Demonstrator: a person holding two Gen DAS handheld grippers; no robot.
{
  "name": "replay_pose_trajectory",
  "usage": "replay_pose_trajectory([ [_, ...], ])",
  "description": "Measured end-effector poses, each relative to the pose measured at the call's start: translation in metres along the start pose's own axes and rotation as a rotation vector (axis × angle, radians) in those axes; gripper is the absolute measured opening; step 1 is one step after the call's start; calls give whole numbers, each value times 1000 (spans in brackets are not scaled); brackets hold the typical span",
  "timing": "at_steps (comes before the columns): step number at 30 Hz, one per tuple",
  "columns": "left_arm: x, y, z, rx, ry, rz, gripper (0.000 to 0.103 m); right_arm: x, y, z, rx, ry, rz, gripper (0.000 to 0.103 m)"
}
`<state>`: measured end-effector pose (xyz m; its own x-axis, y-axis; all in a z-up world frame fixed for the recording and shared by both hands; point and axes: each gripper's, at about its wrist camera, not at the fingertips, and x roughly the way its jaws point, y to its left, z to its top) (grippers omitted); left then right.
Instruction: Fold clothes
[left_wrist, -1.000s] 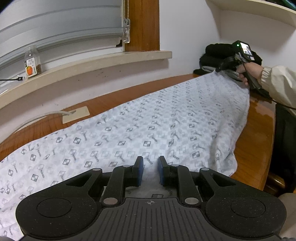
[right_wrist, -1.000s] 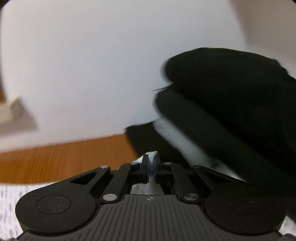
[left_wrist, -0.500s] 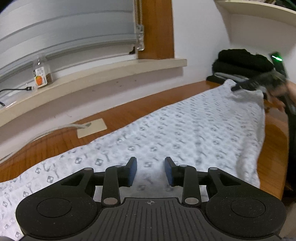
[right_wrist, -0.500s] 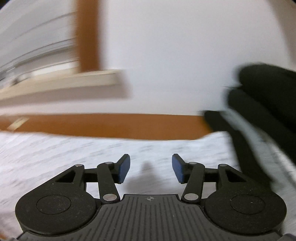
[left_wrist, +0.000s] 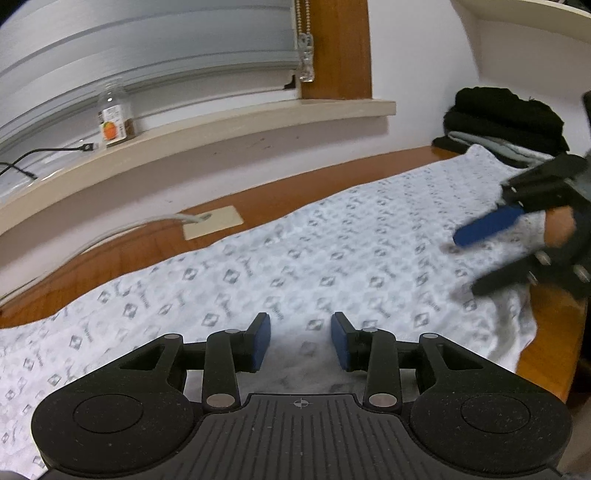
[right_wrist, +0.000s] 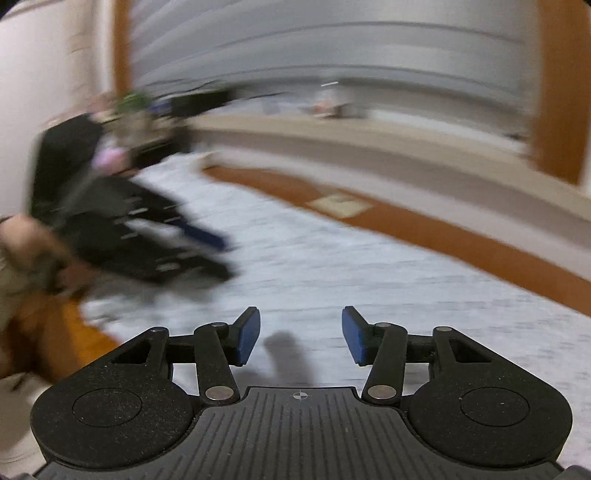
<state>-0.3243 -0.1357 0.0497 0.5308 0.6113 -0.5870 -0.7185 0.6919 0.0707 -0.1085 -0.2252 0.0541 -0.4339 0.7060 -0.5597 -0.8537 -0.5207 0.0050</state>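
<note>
A white garment (left_wrist: 332, 251) with a small grey print lies spread lengthwise on the wooden table (left_wrist: 110, 254). My left gripper (left_wrist: 301, 341) is open just above its near part, with nothing between the blue pads. In the left wrist view my right gripper (left_wrist: 465, 266) hovers open over the garment's right end, held by a hand (left_wrist: 561, 225). The right wrist view is motion-blurred: my right gripper (right_wrist: 301, 338) is open over the garment (right_wrist: 351, 266), and the left gripper (right_wrist: 225, 258) shows as a dark smear at the left.
A pile of black folded clothes (left_wrist: 506, 114) sits at the table's far right corner by the wall. A beige plate with a cable (left_wrist: 212, 221) lies on the table behind the garment. A jar (left_wrist: 115, 118) stands on the windowsill.
Both grippers have opened; the right one let go of the garment's far end and swung round towards the middle. The left gripper has widened and risen slightly.
</note>
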Motion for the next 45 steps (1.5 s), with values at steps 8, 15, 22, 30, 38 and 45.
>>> replay_pose_trajectory([
  [8, -52, -12, -20, -38, -71, 40, 38, -10, 22, -9, -45, 17, -34, 50],
  [15, -85, -48, -41, 1, -40, -10, 24, -4, 6, -17, 12, -7, -149, 52],
  [22, -85, -60, -56, 13, 3, -10, 29, 4, -4, -24, 60, 0, -123, 54],
  [30, -120, -57, -63, -8, -27, -10, 3, 4, -3, -23, 57, -10, -131, 58],
  [38, -136, -65, -71, 18, 32, -11, 1, 3, 0, -23, 18, -16, -134, 59],
  [45, -142, -50, -65, -27, -10, 13, 18, -7, 17, -18, -10, -62, -47, 58],
])
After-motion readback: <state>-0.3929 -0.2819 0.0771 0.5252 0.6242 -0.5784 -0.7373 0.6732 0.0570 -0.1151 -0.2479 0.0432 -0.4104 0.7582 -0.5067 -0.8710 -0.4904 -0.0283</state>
